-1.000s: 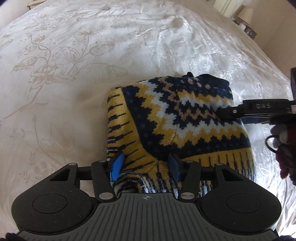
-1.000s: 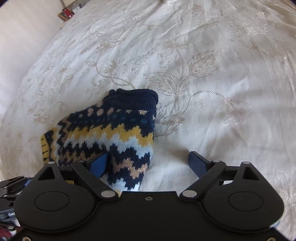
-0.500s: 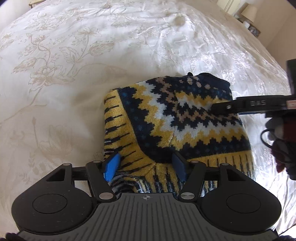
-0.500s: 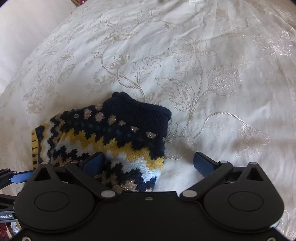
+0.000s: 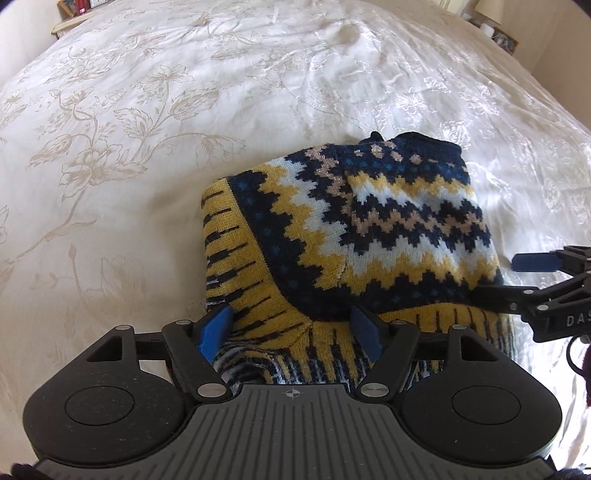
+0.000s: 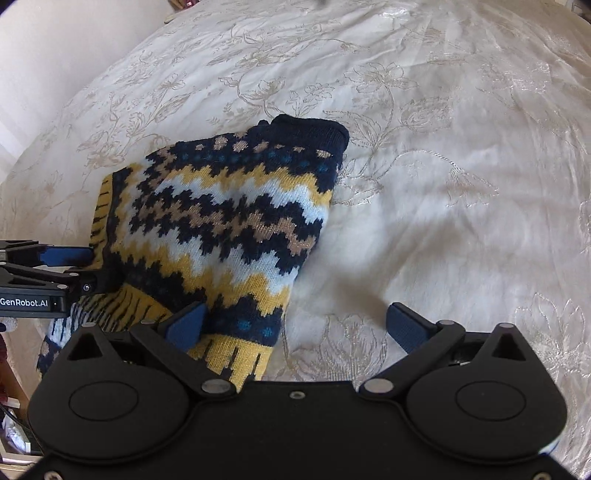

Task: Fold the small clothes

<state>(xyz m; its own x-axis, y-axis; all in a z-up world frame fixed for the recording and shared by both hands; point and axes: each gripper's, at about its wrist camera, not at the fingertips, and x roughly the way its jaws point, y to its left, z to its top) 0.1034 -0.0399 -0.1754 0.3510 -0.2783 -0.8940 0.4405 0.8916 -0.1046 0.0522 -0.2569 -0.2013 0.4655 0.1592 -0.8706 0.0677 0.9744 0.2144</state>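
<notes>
A small knitted sweater (image 5: pixel 369 236) in navy, yellow, white and tan zigzags lies folded on the bed; it also shows in the right wrist view (image 6: pixel 229 229). My left gripper (image 5: pixel 291 332) is open, its blue fingers astride the sweater's near yellow hem. My right gripper (image 6: pixel 295 325) is open wide at the sweater's right edge: its left finger rests on the knit, its right finger is over bare bedspread. Each gripper shows from the side in the other's view, the right (image 5: pixel 535 280) and the left (image 6: pixel 55 273).
A white bedspread (image 5: pixel 184 110) with beige flower embroidery covers the bed all round the sweater. A lamp and small items stand on a bedside stand (image 5: pixel 495 18) at the far right. A wall (image 6: pixel 55 44) lies to the left in the right wrist view.
Both grippers have drawn back a little from the sweater and stay open. The right gripper has slid down toward the sweater's near hem. The sweater has not moved.
</notes>
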